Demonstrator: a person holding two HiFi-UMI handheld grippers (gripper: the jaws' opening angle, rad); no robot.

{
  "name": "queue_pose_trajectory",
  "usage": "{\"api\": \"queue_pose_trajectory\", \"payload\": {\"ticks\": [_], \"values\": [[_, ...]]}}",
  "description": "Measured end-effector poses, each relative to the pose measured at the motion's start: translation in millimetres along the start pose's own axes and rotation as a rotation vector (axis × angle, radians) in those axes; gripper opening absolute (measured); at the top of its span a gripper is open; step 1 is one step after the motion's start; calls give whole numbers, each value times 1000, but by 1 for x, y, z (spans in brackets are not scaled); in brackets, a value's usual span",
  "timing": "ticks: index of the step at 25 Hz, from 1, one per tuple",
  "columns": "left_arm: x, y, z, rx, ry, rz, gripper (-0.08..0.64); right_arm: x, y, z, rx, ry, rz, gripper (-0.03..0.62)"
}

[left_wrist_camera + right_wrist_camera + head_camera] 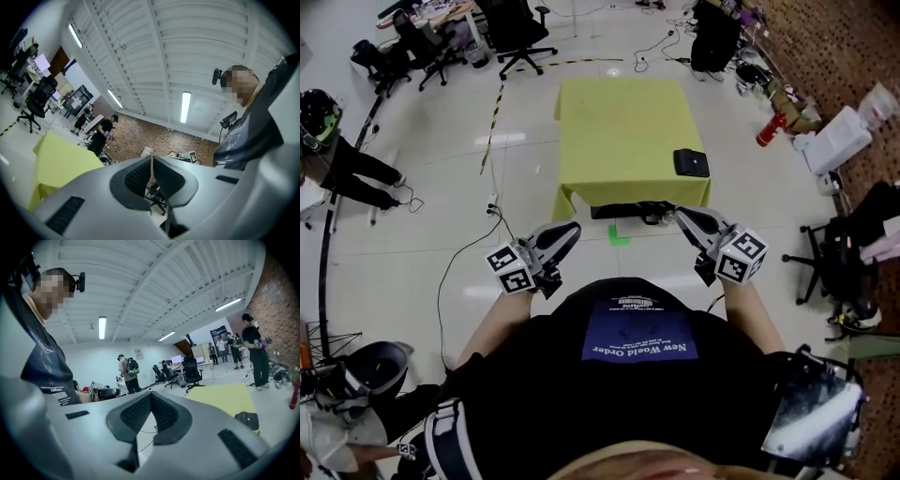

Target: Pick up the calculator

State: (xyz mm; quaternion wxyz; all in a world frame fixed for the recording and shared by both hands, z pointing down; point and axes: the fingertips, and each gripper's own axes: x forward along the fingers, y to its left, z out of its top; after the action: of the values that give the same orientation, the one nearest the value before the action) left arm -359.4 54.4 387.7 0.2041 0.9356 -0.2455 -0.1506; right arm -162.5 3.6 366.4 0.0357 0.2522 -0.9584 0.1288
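You stand back from worktop (pixel 619 122), yellow-green cloth draped over it. Dark calculator (pixel 691 162) lies flat on cloth, near worktop's right edge, toward corner closest to you. Your left gripper (pixel 573 228) and right gripper (pixel 679 216) held in front of chest, well apart from calculator. Left gripper's fingers (pixel 137 176) pressed together, nothing between. Right gripper's fingers (pixel 165 412) also together, empty.

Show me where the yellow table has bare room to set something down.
The yellow table is bare across its left half, middle and far end. Its only load is the black calculator, by the right edge toward the near corner. The floor to its right is crowded: a red canister, white boxes.
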Motion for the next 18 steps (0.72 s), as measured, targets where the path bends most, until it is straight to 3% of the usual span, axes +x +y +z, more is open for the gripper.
{"api": "queue_pose_trajectory", "payload": {"ticks": [5,11,18], "values": [[43,33,-2,8,9,64,8,10,-62,4,-11,-11,55,-14],[125,74,19,61,-27,191,8,29,-161,27,-44,-1,205,-14],[236,98,31,51,-52,251,6,20,-257,56,-96,10,340,-14]]}}
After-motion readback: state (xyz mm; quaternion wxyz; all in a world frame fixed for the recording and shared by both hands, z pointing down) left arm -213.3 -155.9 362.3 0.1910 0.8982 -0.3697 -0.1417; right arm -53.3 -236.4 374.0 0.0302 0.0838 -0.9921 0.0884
